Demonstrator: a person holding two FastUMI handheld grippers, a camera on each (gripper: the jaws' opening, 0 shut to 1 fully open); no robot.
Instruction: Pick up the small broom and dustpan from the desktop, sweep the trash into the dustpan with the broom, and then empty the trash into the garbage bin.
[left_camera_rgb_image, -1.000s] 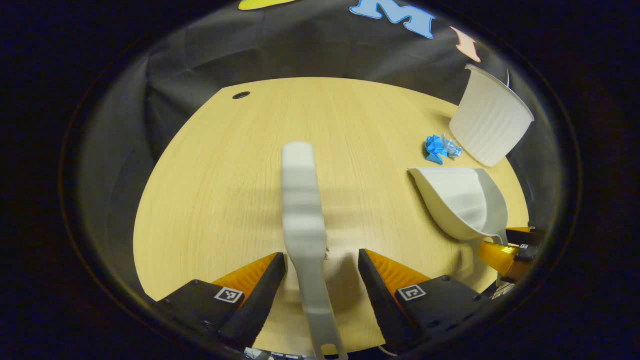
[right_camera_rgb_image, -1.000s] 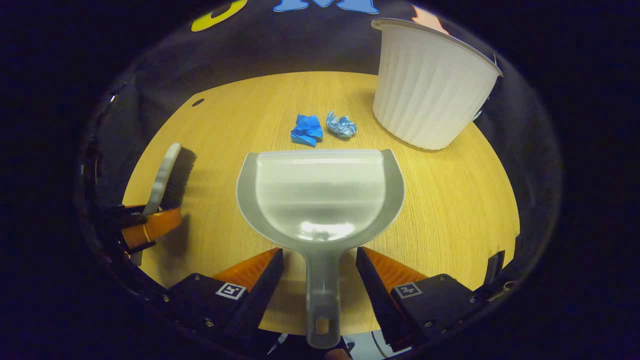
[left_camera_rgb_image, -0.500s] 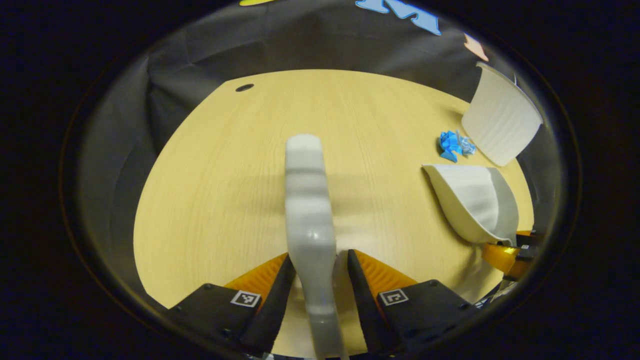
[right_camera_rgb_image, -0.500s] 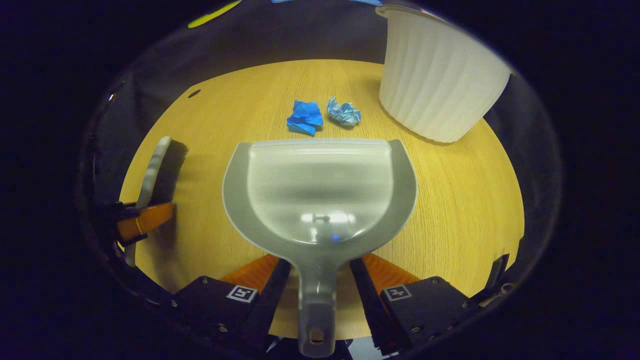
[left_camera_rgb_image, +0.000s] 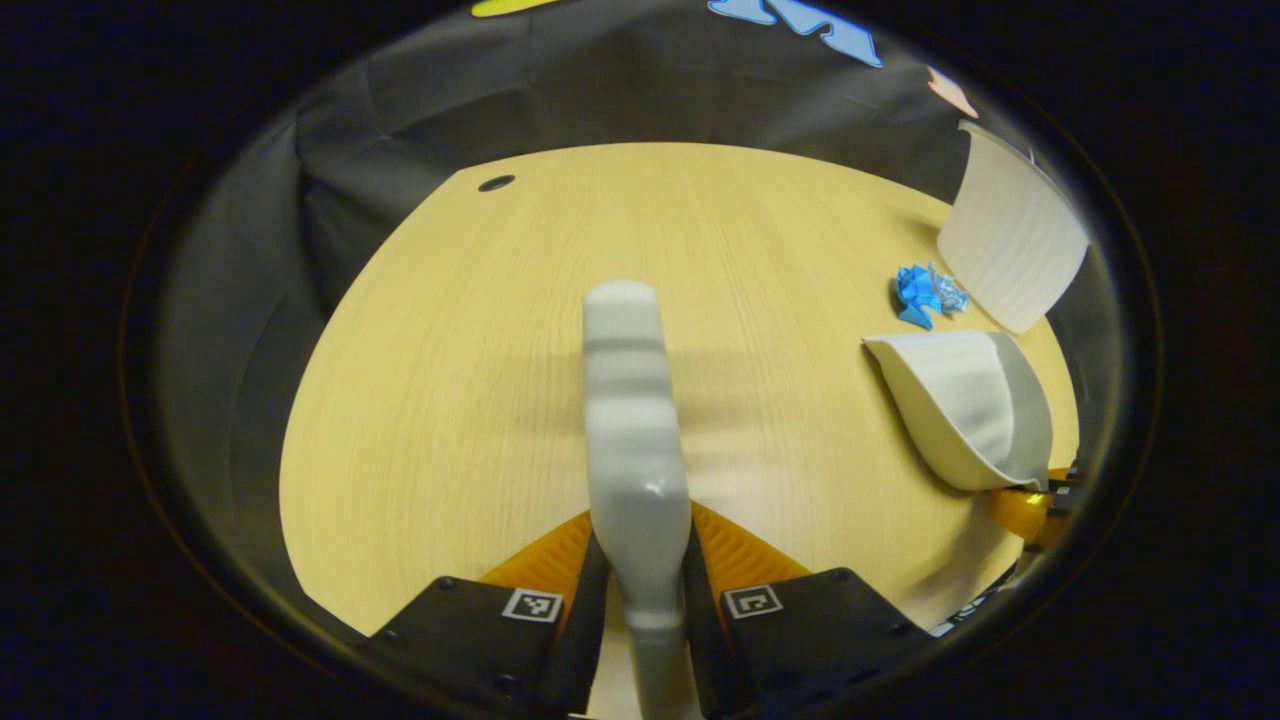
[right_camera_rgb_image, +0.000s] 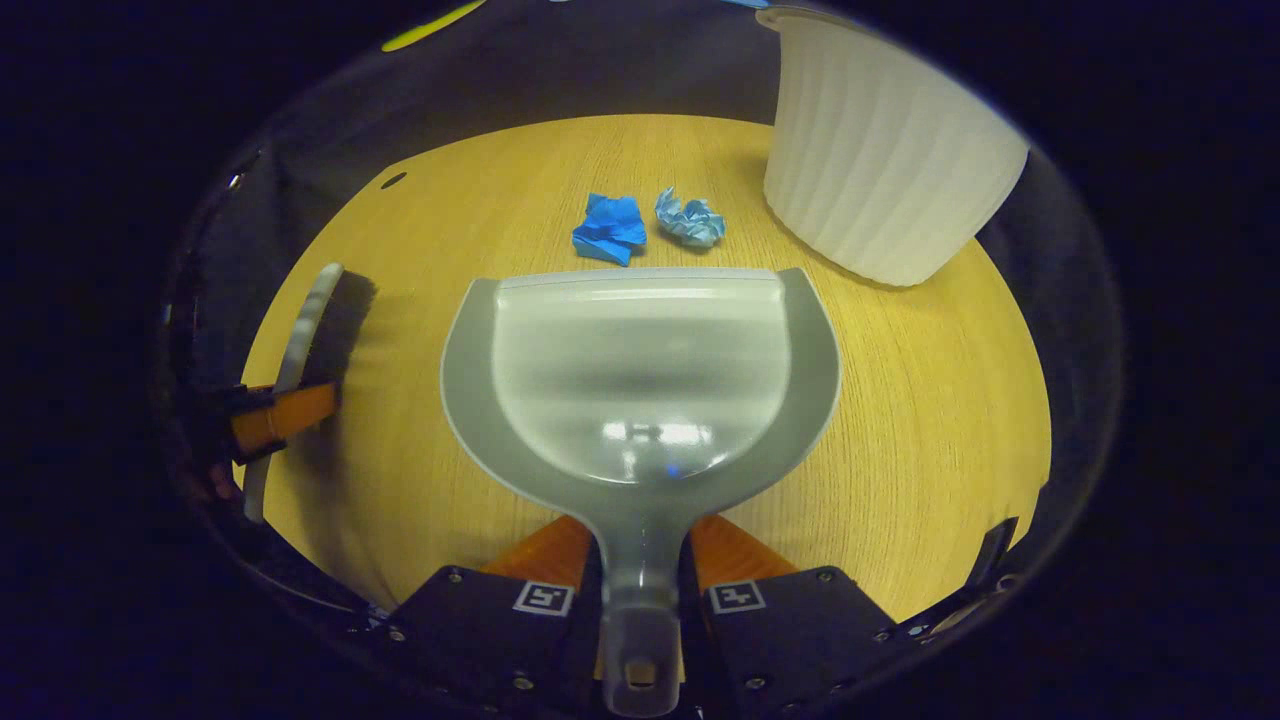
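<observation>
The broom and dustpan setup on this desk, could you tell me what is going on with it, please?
A person is working two handheld grippers. The left gripper is shut on the handle of the small broom, and the right gripper is shut on the handle of the dustpan. Two crumpled blue paper scraps lie on the wooden desk just beyond the dustpan's front edge, unswept. The white garbage bin stands beside them.

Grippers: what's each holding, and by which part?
Left gripper is shut on the broom by its handle; right gripper is shut on the dustpan by its handle.
</observation>
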